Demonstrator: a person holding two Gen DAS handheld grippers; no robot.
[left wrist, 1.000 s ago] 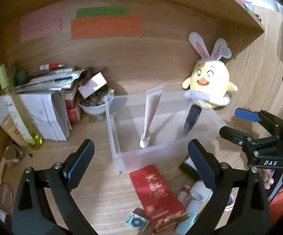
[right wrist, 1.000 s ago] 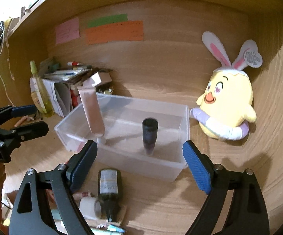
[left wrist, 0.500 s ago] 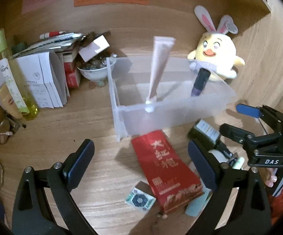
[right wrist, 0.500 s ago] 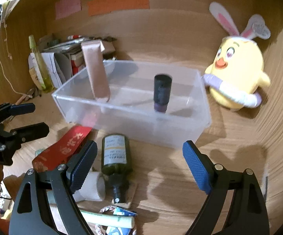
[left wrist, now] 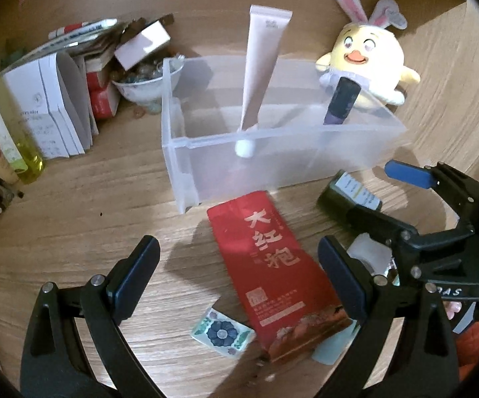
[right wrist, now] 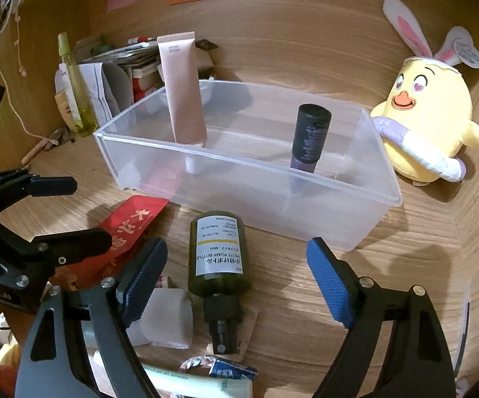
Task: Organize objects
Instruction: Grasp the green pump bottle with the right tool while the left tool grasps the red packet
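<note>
STEP: pick next item | my right gripper (right wrist: 236,275) spread wide, empty, over green pump bottle (right wrist: 217,252) lying on bench before clear bin (right wrist: 385,195) | my left gripper (left wrist: 239,275) released over red pouch (left wrist: 272,265) | ADVICE: straddle bottle body squarely, clench mid-label.

bin (right wrist: 309,212) sitting on the desk (right wrist: 405,265); tube (right wrist: 182,93) and small bottle (right wrist: 309,136) standing inside it, tube left of bottle. plush toy (right wrist: 428,122) sitting right of the bin. pump bottle (right wrist: 217,258) and packet (left wrist: 272,265) lying in front of it.
</note>
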